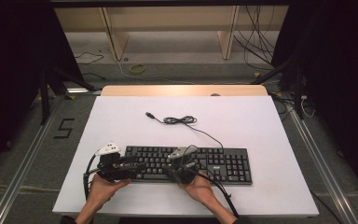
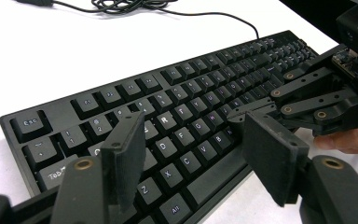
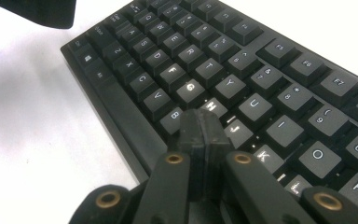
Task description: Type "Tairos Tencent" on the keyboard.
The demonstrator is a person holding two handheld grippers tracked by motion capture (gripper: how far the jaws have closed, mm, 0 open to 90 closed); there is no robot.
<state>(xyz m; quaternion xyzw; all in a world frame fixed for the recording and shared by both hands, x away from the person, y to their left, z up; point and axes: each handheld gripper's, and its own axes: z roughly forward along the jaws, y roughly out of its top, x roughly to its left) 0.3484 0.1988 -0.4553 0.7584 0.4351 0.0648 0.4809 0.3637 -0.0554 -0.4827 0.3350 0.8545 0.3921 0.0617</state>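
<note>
Black full-size keyboard (image 1: 200, 163) sits flat on the white table, near the front edge, long side running left to right, numpad on the right end. Its black cable (image 1: 186, 122) comes off the back edge, bunches into a loose tangle further back and ends in an unplugged USB plug (image 1: 148, 114).

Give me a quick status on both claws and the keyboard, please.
Left claw open, hovering over the keyboard's left end. Right claw shut, tip around the H and J keys. Keyboard cable loose on the table behind; nothing in the way.
</note>
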